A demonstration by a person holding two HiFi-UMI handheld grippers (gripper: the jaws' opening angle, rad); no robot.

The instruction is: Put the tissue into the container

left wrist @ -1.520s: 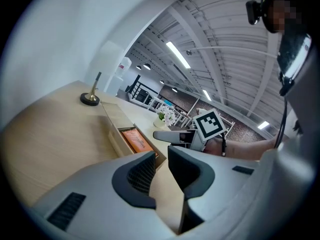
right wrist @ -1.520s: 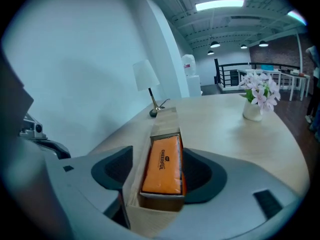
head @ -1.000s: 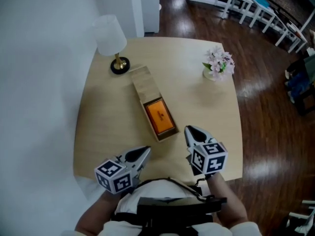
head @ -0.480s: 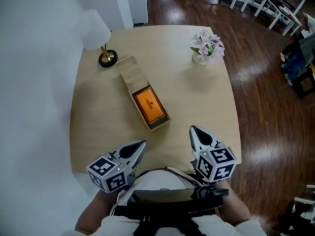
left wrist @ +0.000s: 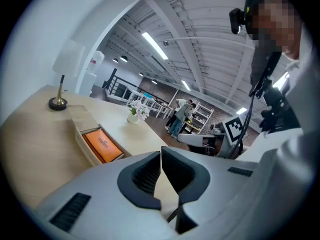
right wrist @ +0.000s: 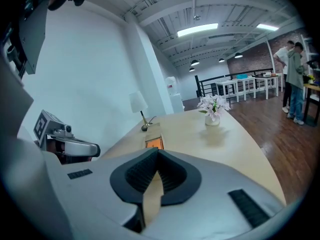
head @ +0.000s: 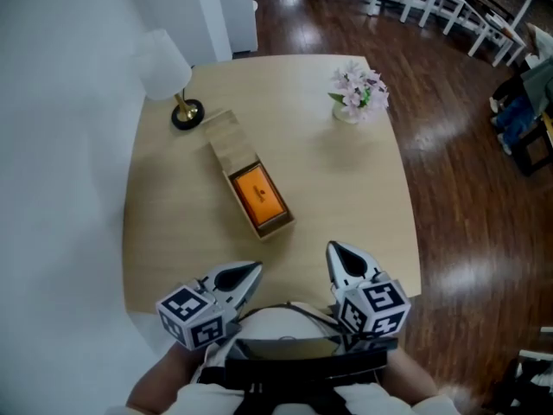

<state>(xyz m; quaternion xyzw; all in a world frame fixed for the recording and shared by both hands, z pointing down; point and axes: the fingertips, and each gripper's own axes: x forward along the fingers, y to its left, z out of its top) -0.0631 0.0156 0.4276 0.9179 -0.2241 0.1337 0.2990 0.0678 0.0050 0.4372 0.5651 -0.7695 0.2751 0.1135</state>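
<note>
Both your left gripper (head: 249, 271) and right gripper (head: 335, 251) hovered over the near edge of the table (head: 346, 188) in the head view, apart from the wooden container (head: 223, 135). The orange tissue pack (head: 259, 195) lay in the container's open end. Your left gripper view showed its jaws pressed together, with nothing between them. Your right gripper view showed the same, jaws together and empty.

Right gripper (right wrist: 157, 150) closed, empty — container (right wrist: 152, 132) ahead on table (right wrist: 235, 144).
</note>
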